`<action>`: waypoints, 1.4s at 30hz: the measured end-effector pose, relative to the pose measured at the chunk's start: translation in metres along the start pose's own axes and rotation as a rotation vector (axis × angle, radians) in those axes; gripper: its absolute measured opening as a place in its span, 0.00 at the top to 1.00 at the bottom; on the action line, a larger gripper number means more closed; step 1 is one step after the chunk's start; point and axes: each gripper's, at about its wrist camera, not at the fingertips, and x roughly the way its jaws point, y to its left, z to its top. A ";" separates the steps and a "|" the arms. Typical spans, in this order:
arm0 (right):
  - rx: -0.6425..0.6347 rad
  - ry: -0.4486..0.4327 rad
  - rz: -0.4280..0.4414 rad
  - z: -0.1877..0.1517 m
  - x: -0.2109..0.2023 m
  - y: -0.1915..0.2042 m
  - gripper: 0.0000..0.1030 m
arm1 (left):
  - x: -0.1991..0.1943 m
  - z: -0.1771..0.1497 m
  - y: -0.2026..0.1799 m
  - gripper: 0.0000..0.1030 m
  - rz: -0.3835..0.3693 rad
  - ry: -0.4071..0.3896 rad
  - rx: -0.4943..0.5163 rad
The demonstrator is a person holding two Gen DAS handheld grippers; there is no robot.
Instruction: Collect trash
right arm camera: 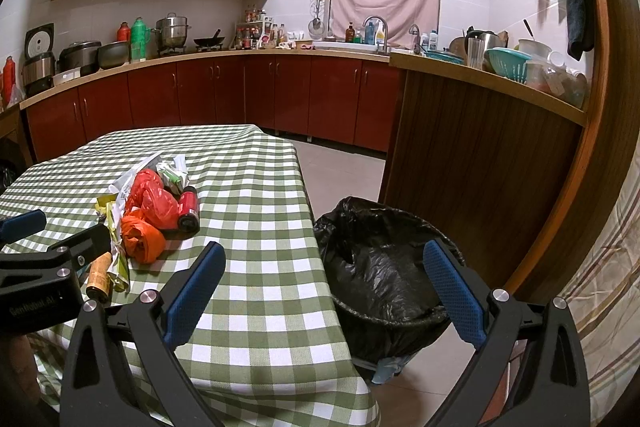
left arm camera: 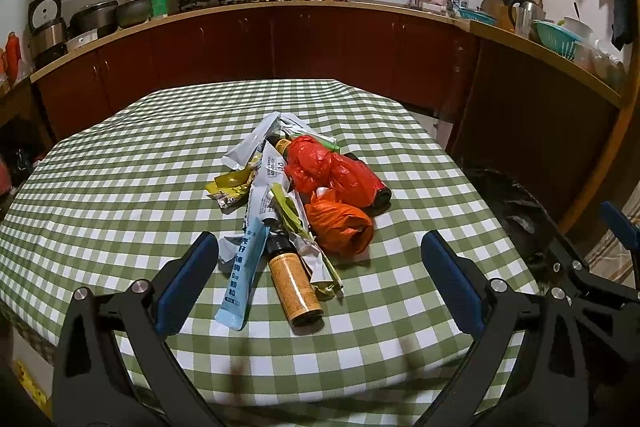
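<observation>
Tablecloth (left arm camera: 120,187), green-and-white gingham fabric, drapes loosely over the table and hangs past its edges. A finger dragging across it could bunch the cloth and shift the whole trash pile.

Bin (right arm camera: 384,267), lined with a crinkled, glossy black bag, stands on the floor just beside the table's right edge, at 3 o'clock from the pile. The liner slumps inward, so a dropped item could catch on a fold or fall outside the rim.

Red plastic bag (left arm camera: 332,167) and orange plastic bag (left arm camera: 340,227), both thin crumpled film wadded into soft lumps, lie at 1 to 3 o'clock within the pile. Film of this kind probably compresses and slips from a shallow pinch.

Amber bottle (left arm camera: 296,287), a smooth labelled cylinder lying on its side, rests at 6 o'clock of the pile. A second dark cylinder (right arm camera: 188,209) lies beside the red bag. Either could roll toward the table edge if nudged.

Blue sachet (left arm camera: 244,275) and the silver, yellow and green wrappers (left arm camera: 256,147) are flat, creased foil lying flush on the cloth, hard to get a finger under.

Left gripper (left arm camera: 320,267) hovers over the near end of the pile, jaws spread wide, holding nothing. Right gripper (right arm camera: 324,287) hangs between table edge and bin, equally wide apart and empty.
</observation>
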 end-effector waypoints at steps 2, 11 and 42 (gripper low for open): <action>0.001 -0.001 0.000 0.000 0.000 -0.001 0.06 | 0.000 0.000 0.001 0.04 0.002 0.000 -0.001; 0.001 -0.001 0.001 -0.001 0.001 0.000 0.06 | 0.002 0.001 0.001 0.04 0.016 0.003 -0.002; 0.003 -0.003 0.002 0.003 -0.001 -0.003 0.06 | 0.008 -0.004 -0.001 0.04 0.036 0.014 0.013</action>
